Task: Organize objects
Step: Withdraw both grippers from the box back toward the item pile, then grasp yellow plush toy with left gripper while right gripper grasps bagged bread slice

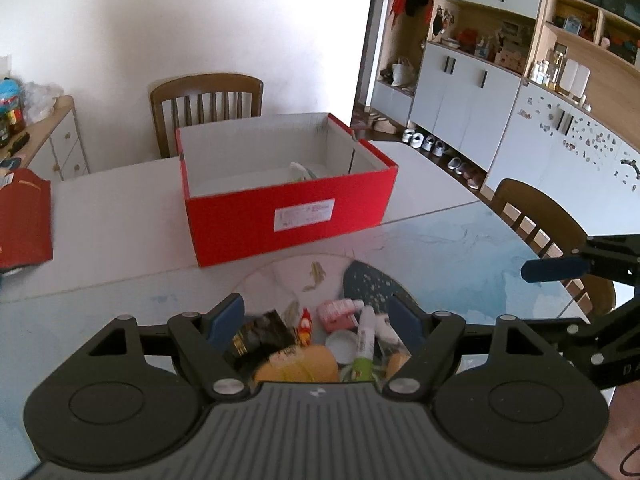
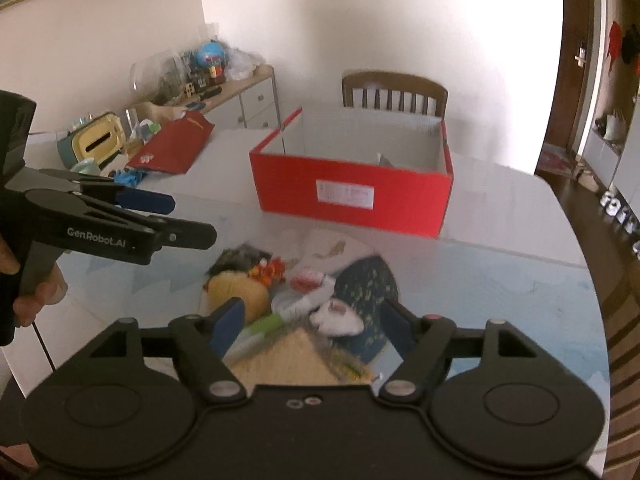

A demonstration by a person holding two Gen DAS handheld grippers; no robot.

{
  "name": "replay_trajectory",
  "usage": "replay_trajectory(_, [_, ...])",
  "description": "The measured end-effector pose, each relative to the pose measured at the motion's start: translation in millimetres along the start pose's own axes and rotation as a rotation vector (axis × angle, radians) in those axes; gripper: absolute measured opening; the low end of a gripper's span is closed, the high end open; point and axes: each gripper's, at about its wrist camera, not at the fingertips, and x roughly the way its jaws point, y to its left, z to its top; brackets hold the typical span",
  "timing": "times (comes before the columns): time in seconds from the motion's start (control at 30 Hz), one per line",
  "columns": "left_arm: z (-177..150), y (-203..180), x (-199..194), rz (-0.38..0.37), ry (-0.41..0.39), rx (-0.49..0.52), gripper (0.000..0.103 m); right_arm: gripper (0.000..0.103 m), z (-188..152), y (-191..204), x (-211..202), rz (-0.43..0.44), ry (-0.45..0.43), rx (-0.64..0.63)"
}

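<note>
An open red shoebox [image 1: 288, 208] stands on the table, with a pale object inside; it also shows in the right wrist view [image 2: 352, 196]. In front of it lies a pile of small items: a yellow round thing [image 2: 236, 292], a green-and-white tube [image 2: 276, 320], a pink packet [image 1: 338, 314], a black packet [image 1: 260, 336], a dark blue speckled cloth [image 2: 364, 284]. My left gripper [image 1: 318, 318] is open above the pile and holds nothing. My right gripper [image 2: 310, 326] is open above the pile too, empty.
The red box lid [image 2: 172, 148] lies at the table's left with clutter by it. Wooden chairs [image 1: 206, 100] stand behind and to the right of the table. A sideboard [image 2: 240, 96] lines the left wall; cabinets [image 1: 480, 92] stand to the right.
</note>
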Motion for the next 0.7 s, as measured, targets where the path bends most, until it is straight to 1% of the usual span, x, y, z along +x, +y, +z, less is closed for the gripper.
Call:
replay_trajectory(0.2, [-27,-8,10,-0.009,0.046,-0.017,0.08,0.082,-25,5,5,-0.008,0.046,0.013])
replay_trajectory(0.27, [-36,-9,15,-0.011,0.061,-0.027,0.088,0.083,-32,7,9,-0.012,0.065,0.024])
replay_trajectory(0.4, [-47,-8,24,0.017,0.072,-0.047,0.091,0.088,-41,12,18,-0.033,0.09,0.032])
replay_trajectory(0.43, [-48,-6,27,0.022,0.075,-0.053,0.1,0.09,-42,12,21,-0.035,0.094,0.037])
replay_trajectory(0.47, [-51,-4,30,0.03,0.077,-0.065,0.103,0.091,-44,12,23,-0.032,0.097,0.044])
replay_trajectory(0.5, [-51,-2,33,0.037,0.076,-0.074,0.103,0.093,-46,12,26,-0.029,0.102,0.052])
replay_trajectory(0.6, [-54,4,44,0.056,0.095,-0.111,0.103,0.094,-50,15,38,-0.04,0.121,0.07])
replay_trajectory(0.7, [-56,8,53,0.085,0.104,-0.132,0.103,0.094,-50,17,49,-0.073,0.131,0.084])
